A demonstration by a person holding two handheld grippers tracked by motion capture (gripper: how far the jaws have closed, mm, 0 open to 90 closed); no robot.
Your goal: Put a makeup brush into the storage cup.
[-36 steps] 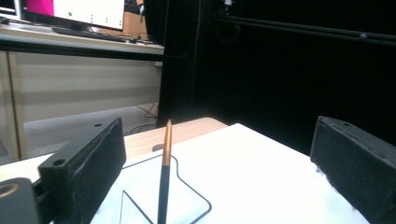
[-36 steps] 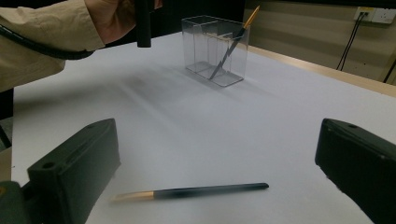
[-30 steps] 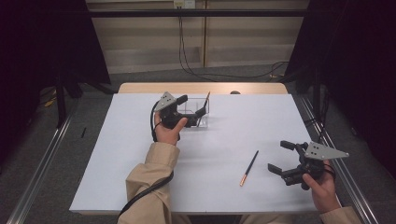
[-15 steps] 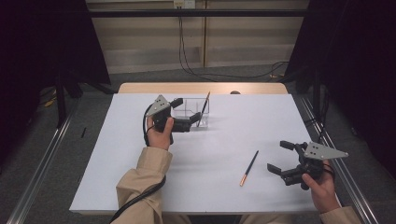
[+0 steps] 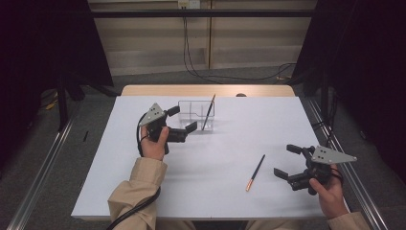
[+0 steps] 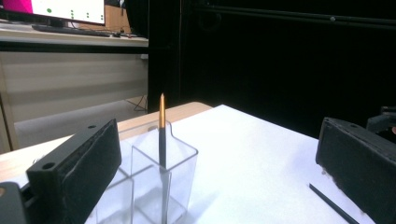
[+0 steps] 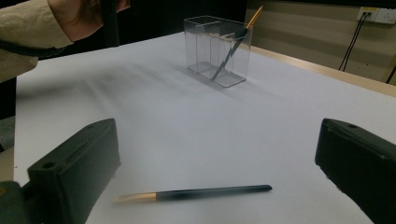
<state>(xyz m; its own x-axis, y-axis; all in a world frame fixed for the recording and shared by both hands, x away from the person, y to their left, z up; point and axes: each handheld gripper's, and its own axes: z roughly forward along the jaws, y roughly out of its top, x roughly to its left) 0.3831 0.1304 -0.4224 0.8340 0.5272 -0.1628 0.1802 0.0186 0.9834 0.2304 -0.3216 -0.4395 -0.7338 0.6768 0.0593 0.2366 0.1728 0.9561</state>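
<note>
A clear compartmented holder (image 5: 193,113) stands at the back middle of the white table (image 5: 230,139). A dark pen with a gold tip (image 5: 208,112) leans inside its right end. Just left of the holder, my left gripper (image 5: 182,120) is open with nothing between its jaws. In the left gripper view the holder (image 6: 180,161) and its pen (image 6: 161,135) stand close ahead between the open jaws. A second, similar pen (image 5: 255,172) lies flat near the front right. My right gripper (image 5: 288,161) is open beside it; that pen (image 7: 201,192) lies between its jaws, untouched, with the holder (image 7: 205,46) far off.
The table's wooden back edge (image 5: 206,90) runs behind the holder. Metal rails (image 5: 43,167) line both sides of the table. In the right gripper view, a hand and tan sleeve (image 7: 28,32) are at the top left. A cable (image 5: 131,211) trails from the left gripper.
My left gripper has drawn back to the left and slightly toward the person, away from the holder. The pen stays in the holder. The right gripper has not moved.
</note>
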